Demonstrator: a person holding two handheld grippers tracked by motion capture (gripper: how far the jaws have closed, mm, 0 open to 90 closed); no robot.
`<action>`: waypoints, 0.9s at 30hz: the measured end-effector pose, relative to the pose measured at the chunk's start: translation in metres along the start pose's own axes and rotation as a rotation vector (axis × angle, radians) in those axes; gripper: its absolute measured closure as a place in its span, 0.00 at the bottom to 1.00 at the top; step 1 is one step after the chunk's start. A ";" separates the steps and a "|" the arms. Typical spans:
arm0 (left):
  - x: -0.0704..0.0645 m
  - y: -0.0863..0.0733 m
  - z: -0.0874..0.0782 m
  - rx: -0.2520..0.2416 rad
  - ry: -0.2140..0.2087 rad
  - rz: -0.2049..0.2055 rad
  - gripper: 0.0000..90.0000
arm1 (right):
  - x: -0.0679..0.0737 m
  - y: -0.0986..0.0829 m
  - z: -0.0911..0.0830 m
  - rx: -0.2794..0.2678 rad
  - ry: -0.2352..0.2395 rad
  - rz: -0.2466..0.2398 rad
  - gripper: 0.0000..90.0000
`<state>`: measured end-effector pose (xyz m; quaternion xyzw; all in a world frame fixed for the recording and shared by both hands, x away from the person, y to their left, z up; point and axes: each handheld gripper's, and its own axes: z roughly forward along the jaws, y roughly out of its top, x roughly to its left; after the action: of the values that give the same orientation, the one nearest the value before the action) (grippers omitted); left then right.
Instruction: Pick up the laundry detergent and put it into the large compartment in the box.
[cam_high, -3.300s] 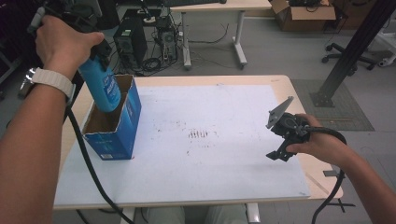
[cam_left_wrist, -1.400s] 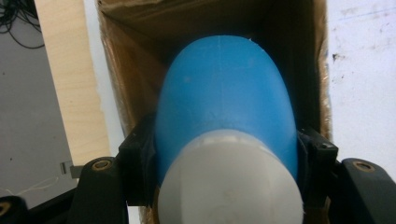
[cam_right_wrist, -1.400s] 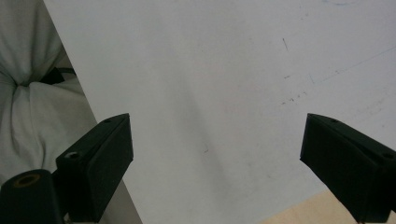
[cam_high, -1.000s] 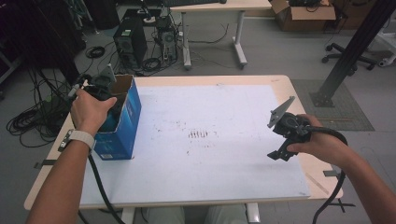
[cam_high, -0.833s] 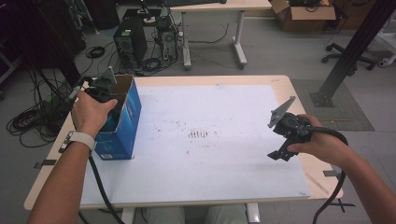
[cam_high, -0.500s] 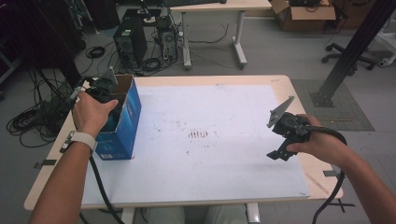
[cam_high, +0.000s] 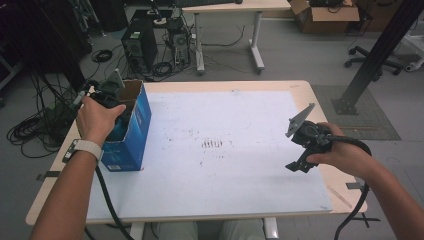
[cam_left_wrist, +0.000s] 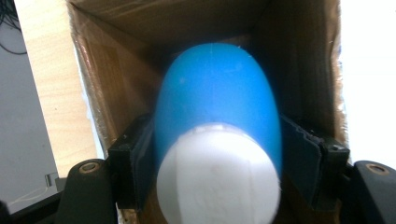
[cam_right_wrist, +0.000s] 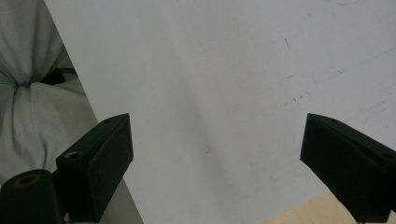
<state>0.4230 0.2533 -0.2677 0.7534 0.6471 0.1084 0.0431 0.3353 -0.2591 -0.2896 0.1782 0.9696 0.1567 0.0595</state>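
1. the left gripper (cam_left_wrist: 217, 158) is clamping its two black jaws on either side of a blue bottle (cam_left_wrist: 217, 107), just below the bottle's white cap (cam_left_wrist: 217, 179), which is sitting nearest the camera and is blurred

2. the bottle is pointing away from the left gripper view, down into an open cardboard box (cam_left_wrist: 299, 60), with the brown inner walls closing around it on all sides; whether its far end is touching the bottom of the box cannot be told

3. in the high view, the left hand (cam_high: 98, 117) is wrapping around the left gripper (cam_high: 107, 92) right over the mouth of the box (cam_high: 131, 131), which is blue on the outside and is standing upright near the left edge of the table (cam_high: 260, 86)

4. the right gripper (cam_right_wrist: 215, 154) is holding its jaws wide apart with nothing between them, showing only the white sheet (cam_right_wrist: 210, 70) beneath and a strip of the table's wooden edge at the lower corner

5. in the high view, the right hand (cam_high: 340, 152) is holding the right gripper (cam_high: 305, 142) above the right part of the white sheet (cam_high: 235, 180), well apart from the box

6. the sheet is covering most of the tabletop and is carrying faint dark scuff marks (cam_high: 212, 144) near its middle

7. a black cable (cam_high: 107, 200) is trailing from the left gripper along the forearm and off the near edge of the table
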 end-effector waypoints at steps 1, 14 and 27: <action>0.000 0.000 0.000 0.000 0.000 0.000 0.35 | 0.000 0.000 0.000 0.000 0.000 0.000 0.10; -0.003 0.002 -0.022 -0.038 0.005 0.011 0.30 | 0.003 -0.001 -0.003 -0.005 -0.005 -0.002 0.10; -0.005 0.001 -0.054 -0.090 -0.015 0.038 0.29 | 0.004 -0.004 -0.010 -0.008 -0.014 0.003 0.10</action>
<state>0.4118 0.2438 -0.2159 0.7636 0.6268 0.1325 0.0799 0.3282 -0.2638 -0.2822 0.1807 0.9682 0.1594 0.0666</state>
